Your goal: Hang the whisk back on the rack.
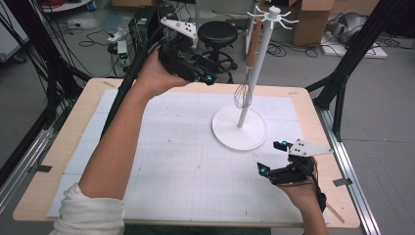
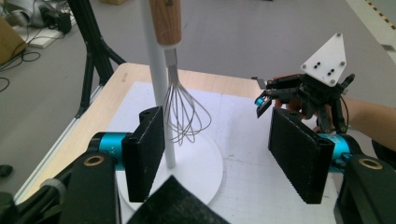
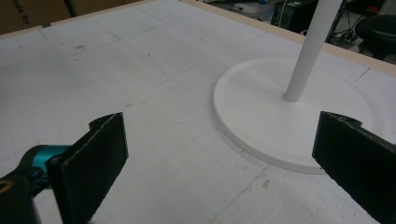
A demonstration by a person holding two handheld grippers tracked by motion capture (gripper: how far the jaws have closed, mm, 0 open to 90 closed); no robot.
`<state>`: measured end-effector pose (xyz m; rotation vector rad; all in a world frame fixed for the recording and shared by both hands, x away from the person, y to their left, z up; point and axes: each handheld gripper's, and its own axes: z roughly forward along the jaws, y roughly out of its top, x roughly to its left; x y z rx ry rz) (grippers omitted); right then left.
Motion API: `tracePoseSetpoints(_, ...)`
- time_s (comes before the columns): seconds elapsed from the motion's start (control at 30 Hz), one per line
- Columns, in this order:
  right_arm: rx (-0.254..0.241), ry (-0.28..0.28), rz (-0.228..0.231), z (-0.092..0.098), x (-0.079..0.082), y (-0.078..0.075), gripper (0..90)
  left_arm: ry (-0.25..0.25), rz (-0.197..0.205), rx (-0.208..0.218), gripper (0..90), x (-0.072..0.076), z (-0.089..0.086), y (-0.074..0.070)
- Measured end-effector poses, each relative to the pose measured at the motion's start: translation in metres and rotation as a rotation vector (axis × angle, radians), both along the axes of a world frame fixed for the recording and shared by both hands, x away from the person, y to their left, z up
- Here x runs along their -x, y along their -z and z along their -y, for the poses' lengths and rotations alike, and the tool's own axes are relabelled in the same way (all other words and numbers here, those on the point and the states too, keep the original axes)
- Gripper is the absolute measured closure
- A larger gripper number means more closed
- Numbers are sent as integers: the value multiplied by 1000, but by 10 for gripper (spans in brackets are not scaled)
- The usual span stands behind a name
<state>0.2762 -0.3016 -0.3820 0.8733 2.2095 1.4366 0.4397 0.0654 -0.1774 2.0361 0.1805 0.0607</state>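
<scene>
Where cables litter the grey floor (image 1: 293,68), a gridded table (image 1: 186,161) stands.

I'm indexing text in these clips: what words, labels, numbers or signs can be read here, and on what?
None can be read.
Mat: faint grid lines, no figures legible.
Cardboard box: no print clear enough to read.
Left gripper, by the teal part: a small mark, too small and cut off to read.
Whisk and stand: no lettering.
</scene>
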Motion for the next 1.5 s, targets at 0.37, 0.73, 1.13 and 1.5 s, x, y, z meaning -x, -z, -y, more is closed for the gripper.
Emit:
tracePoseSetpoints(0.37, 11, -7, -7, -4, -2, 2, 23, -39, -10, 21, 299, 14, -31, 28)
tracePoseSetpoints(0.73, 15, -12, -13, -8, -3, 4, 23, -63, -7, 22, 257, 23, -57, 55)
tracePoseSetpoints(1.13, 18, -16, -15, -11, -4, 3, 23, -84, -2, 56, 242, 35, -79, 68)
tracePoseSetpoints(1.5, 19, -11, -18, -10, -5, 4, 23, -80, -11, 59, 224, 44, -93, 93)
